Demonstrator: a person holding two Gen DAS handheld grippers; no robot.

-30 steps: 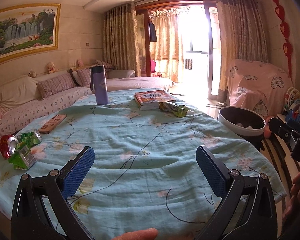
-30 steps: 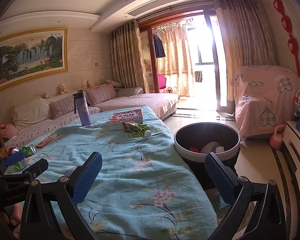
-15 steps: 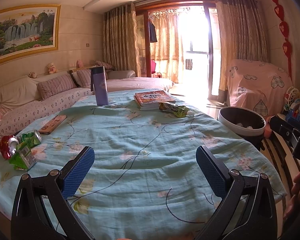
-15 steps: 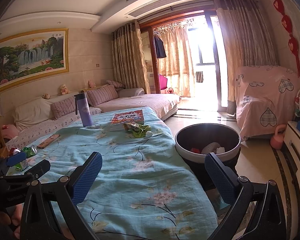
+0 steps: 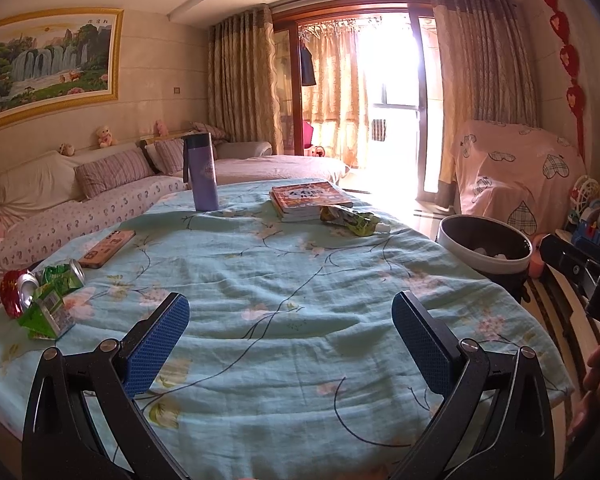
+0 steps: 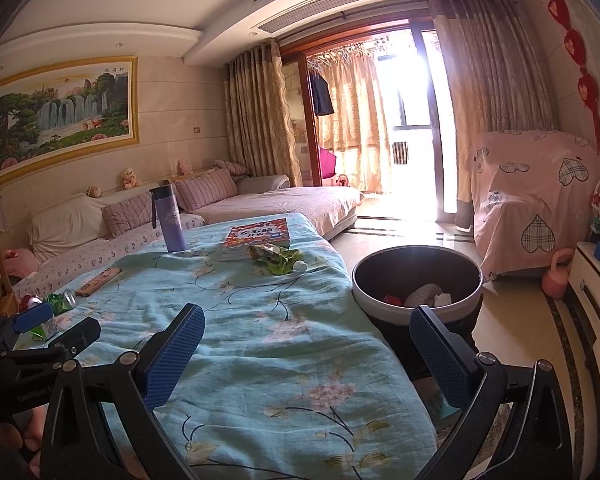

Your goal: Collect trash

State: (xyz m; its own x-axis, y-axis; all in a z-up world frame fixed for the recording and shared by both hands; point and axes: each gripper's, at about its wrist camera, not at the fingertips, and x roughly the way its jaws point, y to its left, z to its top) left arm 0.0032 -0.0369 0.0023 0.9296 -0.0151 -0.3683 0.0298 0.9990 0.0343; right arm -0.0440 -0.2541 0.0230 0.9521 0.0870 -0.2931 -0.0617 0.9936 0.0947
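Both pairs of blue fingers are spread wide and hold nothing: the left gripper (image 5: 290, 322) hangs over the near part of the tablecloth (image 5: 260, 280), the right gripper (image 6: 308, 334) over its right edge. At the far left lie a red can (image 5: 15, 294), a green can (image 5: 62, 276) and a green carton (image 5: 46, 317), close together. Then a phone (image 5: 107, 248), a purple bottle (image 5: 203, 178) and books (image 5: 310, 200). A green wrapper (image 5: 350, 220) lies just beside the books. On the floor at the right stands the trash bin (image 6: 416, 280).
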